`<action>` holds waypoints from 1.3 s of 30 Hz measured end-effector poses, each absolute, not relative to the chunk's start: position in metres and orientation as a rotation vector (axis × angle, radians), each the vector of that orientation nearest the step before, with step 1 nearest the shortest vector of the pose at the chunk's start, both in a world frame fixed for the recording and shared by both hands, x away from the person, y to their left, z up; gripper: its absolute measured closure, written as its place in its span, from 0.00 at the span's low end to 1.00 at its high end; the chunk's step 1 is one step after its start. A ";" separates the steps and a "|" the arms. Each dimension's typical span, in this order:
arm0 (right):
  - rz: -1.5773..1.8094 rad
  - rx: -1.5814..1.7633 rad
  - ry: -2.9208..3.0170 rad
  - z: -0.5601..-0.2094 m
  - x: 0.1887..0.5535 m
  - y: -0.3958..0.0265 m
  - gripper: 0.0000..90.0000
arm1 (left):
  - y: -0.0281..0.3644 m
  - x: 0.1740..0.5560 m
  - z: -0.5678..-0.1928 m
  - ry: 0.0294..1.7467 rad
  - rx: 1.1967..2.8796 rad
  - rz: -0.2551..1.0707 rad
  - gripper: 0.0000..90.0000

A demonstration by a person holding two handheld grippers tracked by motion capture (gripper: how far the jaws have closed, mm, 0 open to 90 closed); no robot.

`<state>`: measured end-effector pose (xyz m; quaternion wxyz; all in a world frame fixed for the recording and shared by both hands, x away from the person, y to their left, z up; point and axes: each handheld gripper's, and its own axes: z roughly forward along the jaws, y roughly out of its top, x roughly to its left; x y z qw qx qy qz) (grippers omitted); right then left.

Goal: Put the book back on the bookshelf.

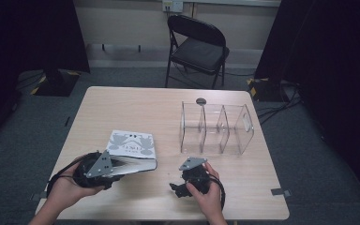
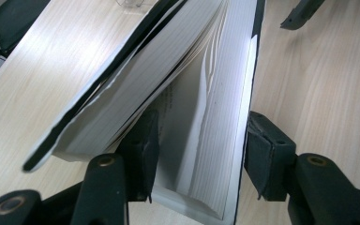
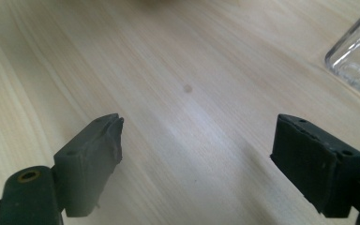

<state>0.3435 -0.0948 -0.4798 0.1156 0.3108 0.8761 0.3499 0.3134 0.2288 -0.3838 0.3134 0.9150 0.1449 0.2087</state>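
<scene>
Gripping a lower wad of pages and the back cover, the left gripper point(image 1: 122, 165) holds the book point(image 1: 132, 145) partly lifted off the counter point(image 1: 122, 108), likely for shelving in the clear organizer point(image 1: 215, 129). The right gripper point(image 1: 177, 186) is kept empty beside it, jaws wide apart.

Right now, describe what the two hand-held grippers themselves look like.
Both are black. The left gripper and the right gripper each carry a grey three-cornered plate with small holes on top. Black cables loop from each. The jaws end in blocky dark pads, worn at the edges, with brass-coloured rivets behind. No sleeves are visible.
</scene>
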 end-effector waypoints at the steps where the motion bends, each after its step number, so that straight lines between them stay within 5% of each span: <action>1: 1.024 0.904 2.559 -0.483 0.344 -0.096 0.17 | 0.229 0.315 -0.381 0.385 2.414 0.548 0.55; 39: 1.040 0.876 2.546 -0.497 0.345 -0.097 0.15 | 0.234 0.349 -0.344 0.437 2.404 0.545 0.65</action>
